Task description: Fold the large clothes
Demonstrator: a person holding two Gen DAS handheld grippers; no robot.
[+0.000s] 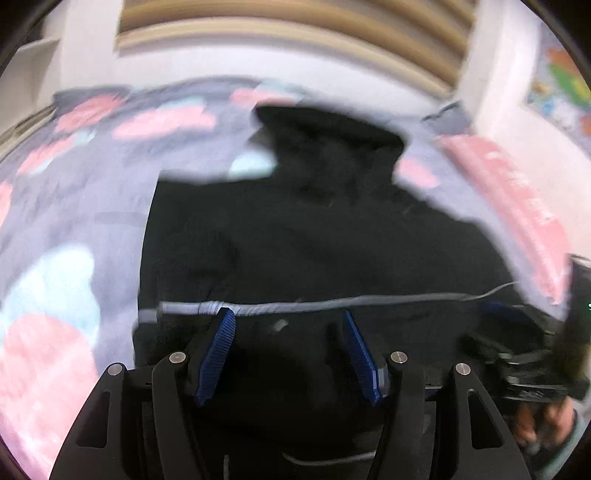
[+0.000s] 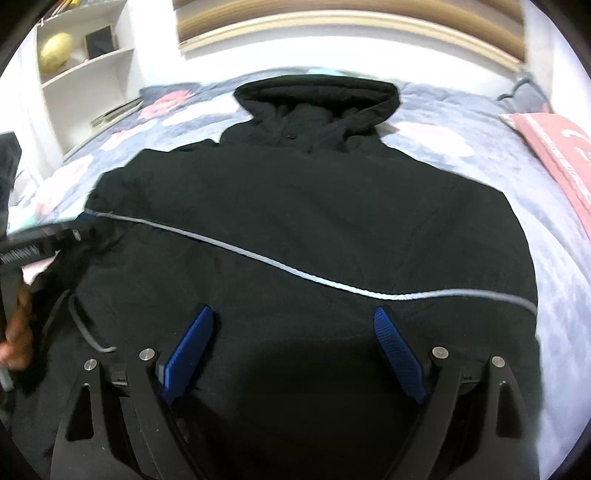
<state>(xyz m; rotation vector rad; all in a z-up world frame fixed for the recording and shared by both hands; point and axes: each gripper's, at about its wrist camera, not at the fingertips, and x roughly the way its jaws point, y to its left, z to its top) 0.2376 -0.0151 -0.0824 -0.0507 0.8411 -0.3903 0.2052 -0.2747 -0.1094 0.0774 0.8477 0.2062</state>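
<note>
A black hooded jacket (image 2: pixel 303 206) lies spread flat on the bed, its hood (image 2: pixel 317 92) at the far end. A grey reflective stripe (image 2: pixel 258 254) runs across its lower half. My right gripper (image 2: pixel 293 310) hovers open over the jacket's near hem, just short of the stripe, with nothing pinched between its blue pads (image 2: pixel 188 350). In the blurred left wrist view my left gripper (image 1: pixel 288 314) stands open above the jacket (image 1: pixel 314 229) near its left edge, its fingertips level with the stripe (image 1: pixel 332 304). Each gripper shows at the side of the other's view, the left gripper (image 2: pixel 37 243) and the right gripper (image 1: pixel 524 354).
The bed has a grey bedspread (image 2: pixel 461 122) with pink and pale flowers. A pink cloth (image 2: pixel 554 155) lies at the far right. White shelves (image 2: pixel 85 74) stand at the back left and a wooden headboard (image 2: pixel 351 33) behind. A person's hand (image 2: pixel 18 325) holds the left gripper.
</note>
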